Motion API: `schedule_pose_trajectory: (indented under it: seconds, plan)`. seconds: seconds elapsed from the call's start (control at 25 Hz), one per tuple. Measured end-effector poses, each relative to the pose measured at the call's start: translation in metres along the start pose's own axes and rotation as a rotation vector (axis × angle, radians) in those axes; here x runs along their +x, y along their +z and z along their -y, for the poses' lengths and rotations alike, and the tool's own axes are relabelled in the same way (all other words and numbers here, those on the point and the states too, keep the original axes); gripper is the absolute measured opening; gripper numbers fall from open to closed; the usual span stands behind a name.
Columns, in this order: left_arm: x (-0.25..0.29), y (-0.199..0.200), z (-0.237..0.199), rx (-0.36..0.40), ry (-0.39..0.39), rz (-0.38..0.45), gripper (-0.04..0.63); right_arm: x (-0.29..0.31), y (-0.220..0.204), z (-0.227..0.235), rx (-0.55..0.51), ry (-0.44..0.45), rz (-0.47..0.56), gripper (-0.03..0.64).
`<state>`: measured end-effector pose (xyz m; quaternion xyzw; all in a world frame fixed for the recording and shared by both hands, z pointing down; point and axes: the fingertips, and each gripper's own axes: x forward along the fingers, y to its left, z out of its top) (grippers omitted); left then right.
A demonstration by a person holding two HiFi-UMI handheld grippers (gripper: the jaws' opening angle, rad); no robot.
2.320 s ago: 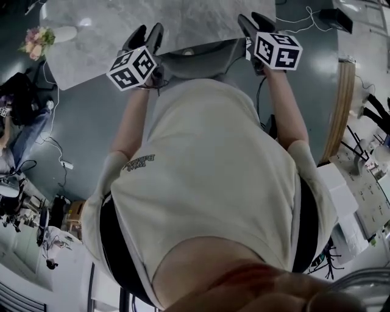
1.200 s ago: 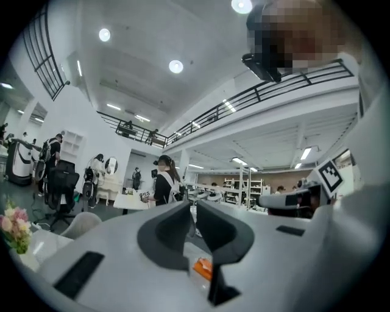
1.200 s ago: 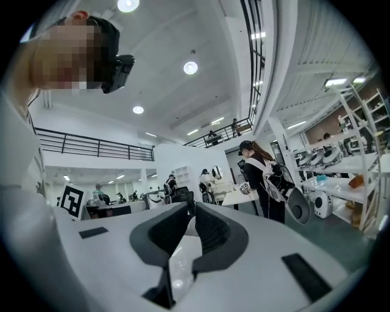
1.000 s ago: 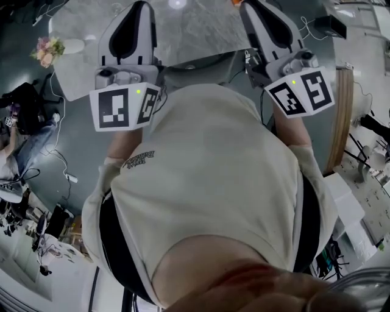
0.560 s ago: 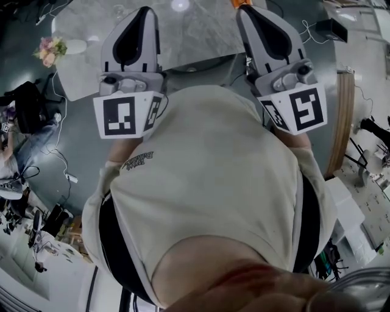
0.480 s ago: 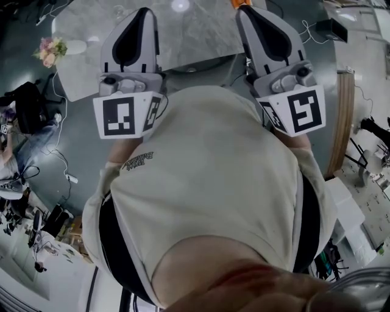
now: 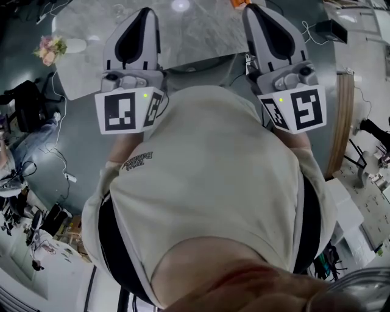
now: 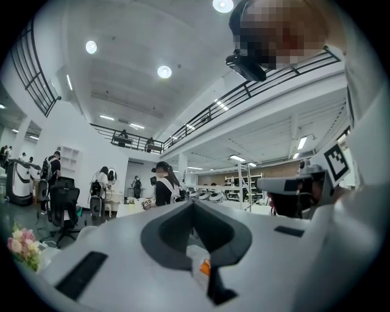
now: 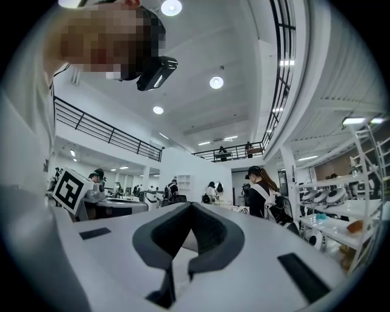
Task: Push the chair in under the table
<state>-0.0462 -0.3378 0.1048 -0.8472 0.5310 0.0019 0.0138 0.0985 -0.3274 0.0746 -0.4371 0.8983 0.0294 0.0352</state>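
Note:
In the head view the grey chair's [image 7: 196,63] back shows just past my torso, its seat tucked under the marble table's [image 7: 201,33] near edge. Both grippers are raised in front of me, above the chair and clear of it. My left gripper [image 7: 142,12] is shut with nothing in it, and so is my right gripper [image 7: 250,10]. In the left gripper view the left gripper [image 8: 194,205] has its jaws together and looks level across the hall. The right gripper [image 9: 190,206] in its own view is the same.
A flower bunch [image 7: 47,49] lies on the table's left end. A long wooden board [image 7: 341,109] and white boxes [image 7: 341,201] stand at the right. Cables trail over the dark floor [image 7: 85,140]. Several people [image 9: 262,195] stand by benches in the hall.
Both grippers have come up from the chair's back to a raised position. Over the last second the right gripper rolled a little; the left one stayed still.

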Motion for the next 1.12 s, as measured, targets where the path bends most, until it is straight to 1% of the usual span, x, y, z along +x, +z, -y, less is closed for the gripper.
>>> schedule_pose_trajectory:
  seconds: [0.24, 0.84, 0.96, 1.12]
  plan:
    - [-0.001, 0.002, 0.005, 0.004, 0.001, 0.000, 0.009, -0.003, -0.007, -0.005, -0.018, 0.010, -0.026, 0.009]
    - [-0.003, 0.001, 0.004, 0.000, 0.007, 0.000, 0.011, -0.005, -0.009, -0.002, -0.013, -0.010, -0.034, 0.009]
    - [-0.004, 0.001, 0.005, -0.004, 0.007, 0.005, 0.009, -0.006, -0.011, 0.000, -0.043, -0.034, -0.041, 0.009]
    - [-0.004, -0.001, 0.004, 0.003, 0.006, -0.001, 0.009, -0.005, -0.014, -0.001, -0.072, -0.041, -0.052, 0.009]
